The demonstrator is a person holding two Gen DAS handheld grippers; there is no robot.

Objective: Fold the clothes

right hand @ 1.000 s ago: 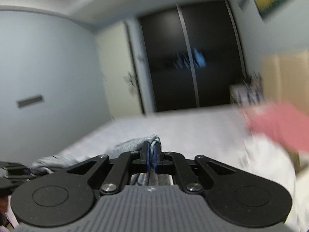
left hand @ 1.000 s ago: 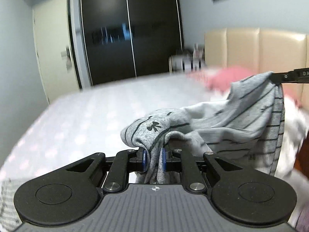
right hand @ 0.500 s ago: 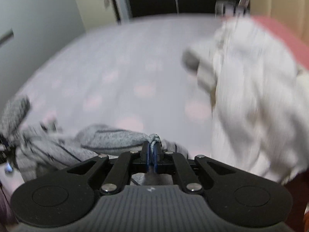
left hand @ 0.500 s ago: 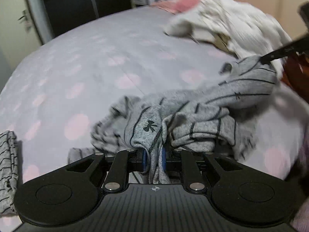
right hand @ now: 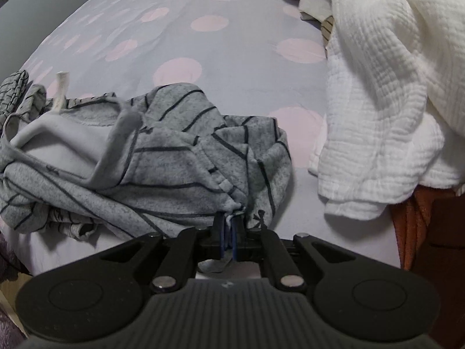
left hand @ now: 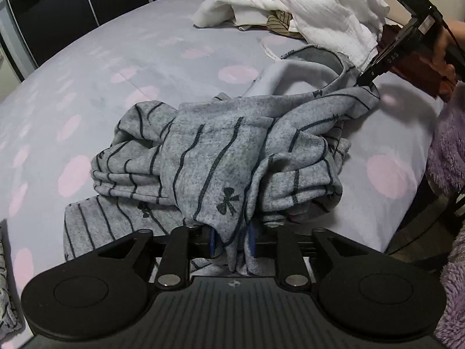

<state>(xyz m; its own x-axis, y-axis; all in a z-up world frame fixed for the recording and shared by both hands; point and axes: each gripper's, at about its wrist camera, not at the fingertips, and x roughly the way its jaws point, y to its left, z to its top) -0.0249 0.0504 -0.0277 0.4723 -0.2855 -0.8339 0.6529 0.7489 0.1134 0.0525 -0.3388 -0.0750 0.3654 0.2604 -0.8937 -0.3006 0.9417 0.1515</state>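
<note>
A grey garment with dark stripes and small bow prints (left hand: 221,151) lies bunched on the bed, its pale fleece inside showing. My left gripper (left hand: 231,240) is shut on its near edge. My right gripper (right hand: 228,234) is shut on another edge of the same garment (right hand: 162,163). In the left wrist view the right gripper (left hand: 366,79) pinches the garment's far right corner, low over the bed. The cloth sags in folds between the two grips.
The bed (left hand: 122,58) has a lilac sheet with pink dots. A pile of white clothes (right hand: 386,87) lies at the right, with rust-coloured fabric (right hand: 412,218) under it. Another striped grey piece (left hand: 5,285) sits at the left edge. A purple fluffy sleeve (left hand: 450,151) is at the right.
Both grippers have come down from held high to bed level. The garment, hanging in the air a second ago, now rests crumpled on the sheet, still held at both ends.
</note>
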